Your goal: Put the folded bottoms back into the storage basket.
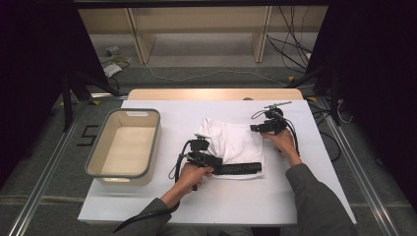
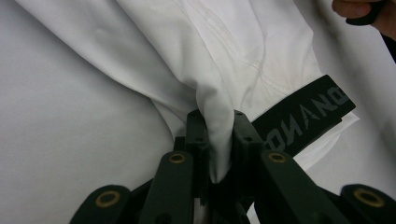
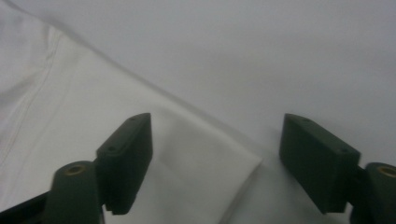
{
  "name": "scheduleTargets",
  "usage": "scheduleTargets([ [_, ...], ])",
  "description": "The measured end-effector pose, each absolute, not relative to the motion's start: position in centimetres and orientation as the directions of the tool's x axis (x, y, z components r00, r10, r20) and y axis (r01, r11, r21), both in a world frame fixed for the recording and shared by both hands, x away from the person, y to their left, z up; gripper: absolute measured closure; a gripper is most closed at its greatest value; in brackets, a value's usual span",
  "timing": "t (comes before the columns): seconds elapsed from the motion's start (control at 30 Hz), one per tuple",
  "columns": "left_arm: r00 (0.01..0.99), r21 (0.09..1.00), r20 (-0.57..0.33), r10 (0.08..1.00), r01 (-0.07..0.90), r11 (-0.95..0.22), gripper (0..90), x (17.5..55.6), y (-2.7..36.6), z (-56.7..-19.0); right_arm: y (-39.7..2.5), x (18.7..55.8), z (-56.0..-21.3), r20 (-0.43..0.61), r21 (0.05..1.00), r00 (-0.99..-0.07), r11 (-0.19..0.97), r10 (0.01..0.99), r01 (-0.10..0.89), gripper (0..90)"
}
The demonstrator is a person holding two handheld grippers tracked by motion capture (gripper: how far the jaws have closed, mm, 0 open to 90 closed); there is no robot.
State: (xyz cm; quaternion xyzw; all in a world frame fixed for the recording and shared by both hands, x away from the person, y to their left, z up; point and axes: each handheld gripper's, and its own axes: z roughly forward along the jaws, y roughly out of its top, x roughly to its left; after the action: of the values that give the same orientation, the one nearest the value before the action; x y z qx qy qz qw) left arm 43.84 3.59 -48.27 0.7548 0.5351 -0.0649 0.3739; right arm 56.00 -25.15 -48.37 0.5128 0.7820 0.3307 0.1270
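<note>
Left gripper view | left gripper (image 2: pixel 219 140) pinches soft white garment (image 2: pixel 224 56) (black waistband (image 2: pixel 303 116)); right gripper (image 3: pixel 215 158) agape

The place looks like a lab or recording studio: a white-covered wooden table (image 1: pixel 216 196) stands between black curtains (image 1: pixel 34 54) and metal floor rails (image 1: pixel 44 182), with loose black cables (image 1: pixel 290 49) trailing over grey carpet and pale wooden shelving (image 1: pixel 201 24) behind it.
</note>
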Motion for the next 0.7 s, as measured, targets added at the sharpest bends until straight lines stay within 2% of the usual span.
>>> scheduleTargets([
  [0.07,0.422,0.497,-0.503,0.754,0.855,-0.147,79.6,43.9,3.7,-48.2,-24.7,55.8,-48.3,0.092,0.643,-0.433,0.278,0.897,0.714,38.1],
  [0.1,0.422,0.497,-0.503,0.754,0.855,-0.147,79.6,43.9,3.7,-48.2,-24.7,55.8,-48.3,0.092,0.643,-0.433,0.278,0.897,0.714,38.1],
  [0.17,0.424,0.499,-0.504,0.752,0.854,-0.147,79.6,43.8,3.7,-48.1,-24.9,55.8,-48.1,0.152,0.637,-0.429,0.244,0.890,0.732,50.6],
  [0.2,0.426,0.497,-0.511,0.747,0.855,-0.148,79.6,43.8,3.8,-48.0,-25.1,55.6,-48.1,0.186,0.629,-0.433,0.232,0.882,0.742,60.9],
  [0.23,0.426,0.497,-0.511,0.747,0.855,-0.148,79.6,43.8,3.8,-48.0,-25.1,55.6,-48.1,0.186,0.629,-0.433,0.232,0.882,0.742,60.9],
  [0.27,0.425,0.497,-0.516,0.744,0.856,-0.144,79.6,43.8,3.8,-47.9,-25.2,55.6,-48.1,0.195,0.625,-0.442,0.236,0.876,0.744,65.0],
  [0.3,0.430,0.498,-0.522,0.736,0.855,-0.146,79.7,43.7,3.7,-47.7,-25.3,55.5,-48.0,0.204,0.613,-0.432,0.229,0.879,0.756,78.8],
  [0.33,0.430,0.498,-0.522,0.736,0.855,-0.146,79.7,43.7,3.7,-47.7,-25.3,55.5,-48.0,0.204,0.613,-0.432,0.229,0.879,0.756,78.8],
  [0.37,0.439,0.502,-0.521,0.732,0.851,-0.153,79.7,43.6,3.6,-47.5,-25.6,55.5,-48.1,0.247,0.604,-0.421,0.202,0.873,0.771,84.3],
  [0.4,0.442,0.503,-0.525,0.727,0.851,-0.153,79.7,43.5,3.5,-47.4,-25.7,55.4,-48.0,0.258,0.603,-0.421,0.196,0.870,0.774,85.5],
  [0.7,0.435,0.495,-0.565,0.701,0.859,-0.134,79.8,43.9,3.9,-46.9,-25.8,54.7,-46.0,0.271,0.654,-0.447,0.178,0.852,0.735,87.3],
])
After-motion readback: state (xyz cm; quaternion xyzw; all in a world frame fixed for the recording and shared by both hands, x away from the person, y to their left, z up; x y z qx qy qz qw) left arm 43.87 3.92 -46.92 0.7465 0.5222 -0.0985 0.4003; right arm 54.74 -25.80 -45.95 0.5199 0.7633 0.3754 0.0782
